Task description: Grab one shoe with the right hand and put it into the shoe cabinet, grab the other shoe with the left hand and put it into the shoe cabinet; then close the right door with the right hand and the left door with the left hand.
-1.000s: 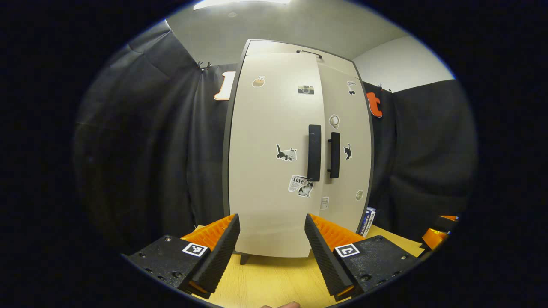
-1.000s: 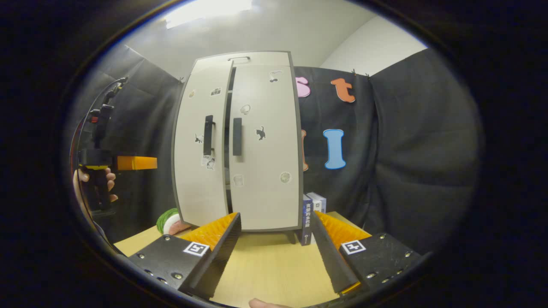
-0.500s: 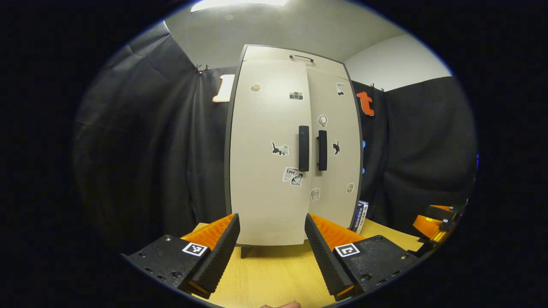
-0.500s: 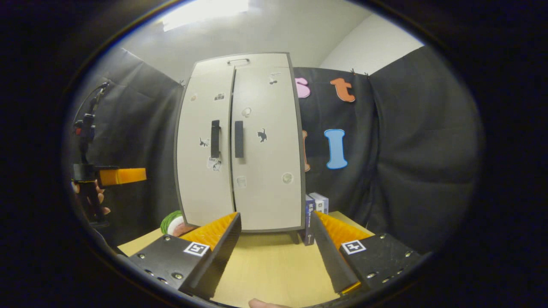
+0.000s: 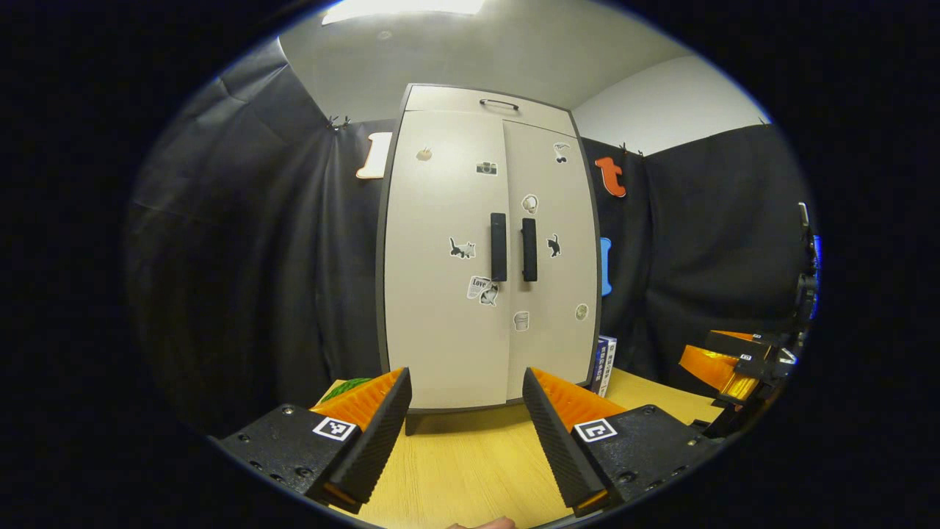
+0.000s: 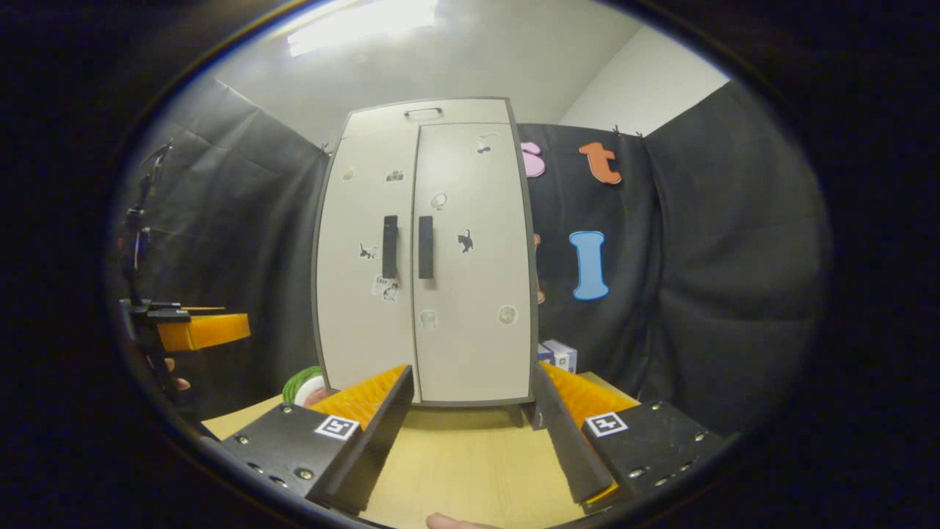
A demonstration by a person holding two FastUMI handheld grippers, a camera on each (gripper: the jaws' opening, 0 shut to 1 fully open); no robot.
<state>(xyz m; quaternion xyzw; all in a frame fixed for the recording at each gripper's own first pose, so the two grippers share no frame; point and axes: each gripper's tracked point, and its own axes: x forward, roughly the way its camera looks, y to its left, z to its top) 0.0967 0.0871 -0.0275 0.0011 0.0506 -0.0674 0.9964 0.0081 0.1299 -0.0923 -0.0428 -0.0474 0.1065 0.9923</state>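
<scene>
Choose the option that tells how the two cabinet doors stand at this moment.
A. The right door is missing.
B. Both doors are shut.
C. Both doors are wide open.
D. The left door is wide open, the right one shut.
B: the left door and the right door lie flush on the cabinet, with only a thin seam between their two handles, and both tongs are open and away from them.

You're facing black cloth [image 5: 257,242] hanging as booth walls w/ folds showing, a white wall [image 5: 661,110] peeking above it at right, ceiling light [image 6: 360,26] glaring overhead, and a light wood tabletop [image 6: 470,463] stretching below.
</scene>
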